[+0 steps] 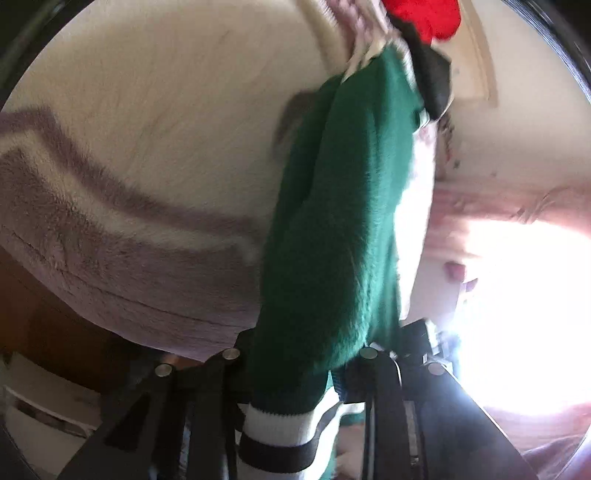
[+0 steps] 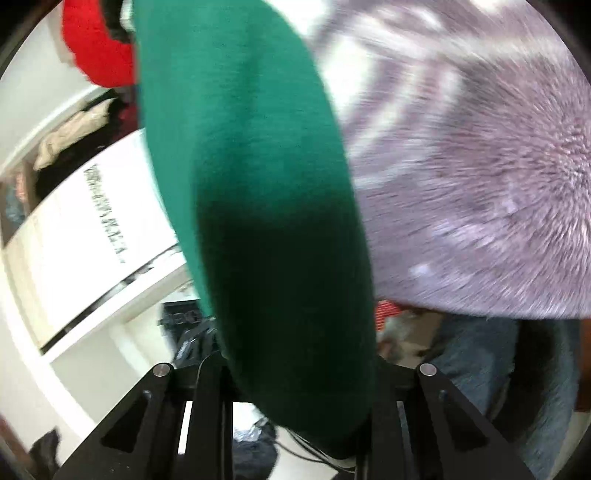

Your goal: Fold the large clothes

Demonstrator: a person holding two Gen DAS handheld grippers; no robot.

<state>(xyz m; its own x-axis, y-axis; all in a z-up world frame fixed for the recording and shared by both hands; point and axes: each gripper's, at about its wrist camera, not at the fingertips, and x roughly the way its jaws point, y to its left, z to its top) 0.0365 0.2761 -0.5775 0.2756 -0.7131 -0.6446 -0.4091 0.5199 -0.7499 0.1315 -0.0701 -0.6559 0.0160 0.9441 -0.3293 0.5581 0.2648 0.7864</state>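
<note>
While both of my claws hold the same green sweater (image 1: 332, 221), what matters for the coming move is how its long axis runs. In the left wrist view it stretches from my left claw (image 1: 299, 373) at the bottom centre up toward the upper right, where my right claw (image 1: 432, 85) shows as a dark shape at the far end beside something red (image 1: 424, 14). The garment hangs stretched between my two hands, clear of the fuzzy cream and mauve blanket (image 1: 129, 229) behind it, and neither hand is nearer: each has an end.

My left claw is clamped on the sweater near its banded hem, where white and black stripes (image 1: 280, 424) bunch between the fingers. In the right wrist view my right claw (image 2: 295, 384) is likewise closed on cloth: the green fabric (image 2: 240, 166) drops between the fingers at bottom centre and sweeps up to the upper left of the frame.

It is a deep green knit, slightly fuzzy, soft and limp, gathered lengthwise rather than spread flat. I judge it needs laying out on the blanket before any fold is made; motion blur hides finer detail.
</note>
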